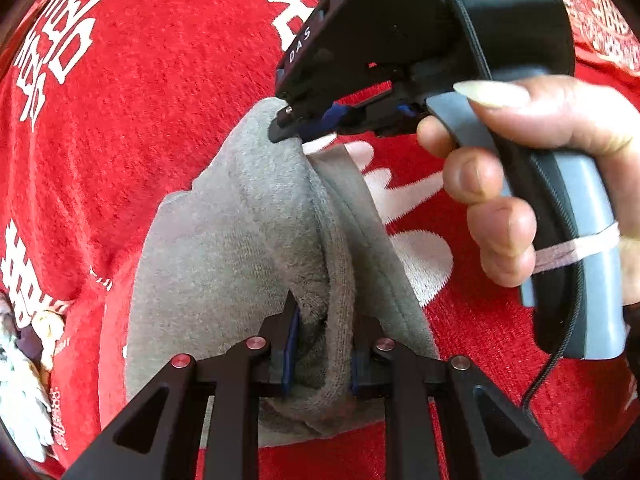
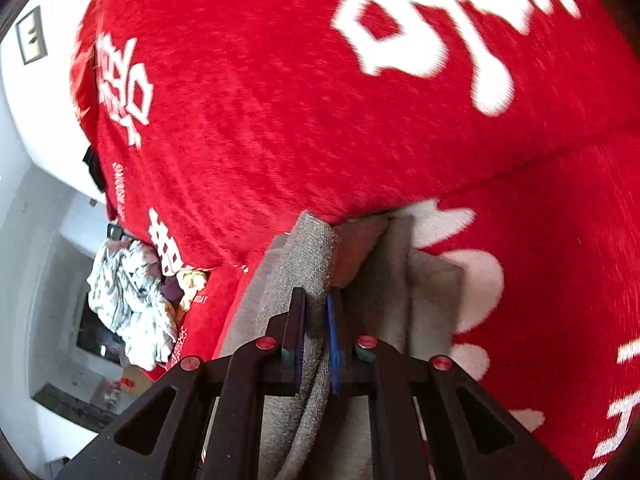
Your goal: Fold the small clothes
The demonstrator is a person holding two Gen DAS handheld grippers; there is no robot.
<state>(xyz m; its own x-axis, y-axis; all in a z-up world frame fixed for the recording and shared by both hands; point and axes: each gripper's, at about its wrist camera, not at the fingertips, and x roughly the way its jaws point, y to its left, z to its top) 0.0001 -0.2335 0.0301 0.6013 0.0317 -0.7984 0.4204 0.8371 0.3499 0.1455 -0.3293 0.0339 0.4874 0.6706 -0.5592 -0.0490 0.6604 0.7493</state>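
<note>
A small grey fleece garment (image 1: 240, 240) lies bunched on a red cover with white characters (image 1: 160, 80). My left gripper (image 1: 324, 344) is shut on a fold of its thick hem at the near end. My right gripper (image 1: 304, 128), held by a hand, is shut on the garment's far edge, lifting it. In the right wrist view the same grey garment (image 2: 296, 264) is pinched between the right gripper (image 2: 318, 332) jaws, with folded layers standing up past the tips.
The red cover (image 2: 260, 120) spans a seat and backrest. A crumpled white patterned cloth pile (image 2: 132, 300) lies at the left end of the cover, also in the left wrist view (image 1: 20, 392). White wall and floor lie beyond, left.
</note>
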